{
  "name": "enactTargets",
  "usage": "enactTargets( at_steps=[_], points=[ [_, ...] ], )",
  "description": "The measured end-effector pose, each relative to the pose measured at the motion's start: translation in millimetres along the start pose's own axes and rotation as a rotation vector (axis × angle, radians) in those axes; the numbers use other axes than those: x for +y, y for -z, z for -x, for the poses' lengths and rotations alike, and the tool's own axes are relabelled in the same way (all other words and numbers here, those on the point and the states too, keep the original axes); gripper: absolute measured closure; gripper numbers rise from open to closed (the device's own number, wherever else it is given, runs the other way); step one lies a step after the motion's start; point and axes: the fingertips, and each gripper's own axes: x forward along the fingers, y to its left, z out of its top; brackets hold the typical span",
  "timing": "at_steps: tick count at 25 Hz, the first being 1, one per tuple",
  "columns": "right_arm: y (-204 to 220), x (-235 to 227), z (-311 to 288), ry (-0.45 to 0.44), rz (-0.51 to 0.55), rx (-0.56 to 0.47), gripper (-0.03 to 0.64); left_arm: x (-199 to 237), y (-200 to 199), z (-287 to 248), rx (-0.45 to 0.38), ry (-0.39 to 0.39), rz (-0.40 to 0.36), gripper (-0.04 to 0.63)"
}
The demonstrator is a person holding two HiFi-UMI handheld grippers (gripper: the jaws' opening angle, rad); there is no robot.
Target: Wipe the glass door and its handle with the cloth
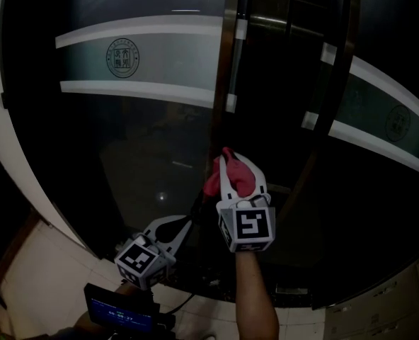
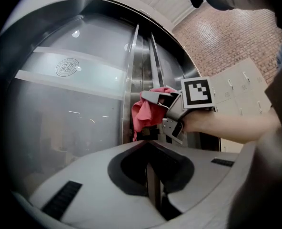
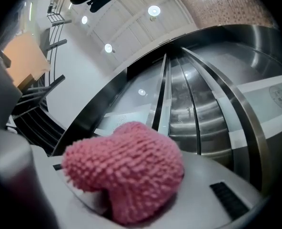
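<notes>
The dark glass door [image 1: 139, 154] carries frosted bands and a round emblem [image 1: 122, 57]. Its upright metal handle [image 1: 232, 55] runs down the door's edge. A pink cloth [image 1: 232, 173] is bunched in my right gripper [image 1: 239, 170], which is shut on it and holds it against the door edge just below the handle. In the right gripper view the cloth [image 3: 126, 171] fills the jaws. My left gripper [image 1: 188, 218] hangs lower left, shut and empty, its tips near the glass. From the left gripper view, the cloth [image 2: 148, 111] and the right gripper [image 2: 155, 99] sit by the metal frame [image 2: 129, 80].
A second door leaf with its own handle [image 1: 323, 83] stands to the right. Pale floor tiles [image 1: 47, 261] lie below. A small device with a blue screen [image 1: 121, 310] sits at the bottom edge. A brick wall [image 2: 226, 37] and lockers [image 2: 246, 89] are off to the right.
</notes>
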Motion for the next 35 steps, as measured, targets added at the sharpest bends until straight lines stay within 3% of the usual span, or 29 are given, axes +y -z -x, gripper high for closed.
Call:
enactTargets(
  at_steps=[4,15,26,35],
  points=[
    [23,2,-15,0.013,0.009,0.049,0.566,9,2,7,-0.004,-0.001,-0.004,0.581],
    [107,52,29,0.061,-0.067,0.140,0.566,33,25,14,0.037,0.011,0.016,0.581],
    [194,101,62,0.129,-0.173,0.284,0.566,36,35,21,0.074,0.074,0.004,0.581],
    [214,125,55,0.100,-0.183,0.350,0.566,36,37,34,0.088,0.098,0.004,0.581]
  ],
)
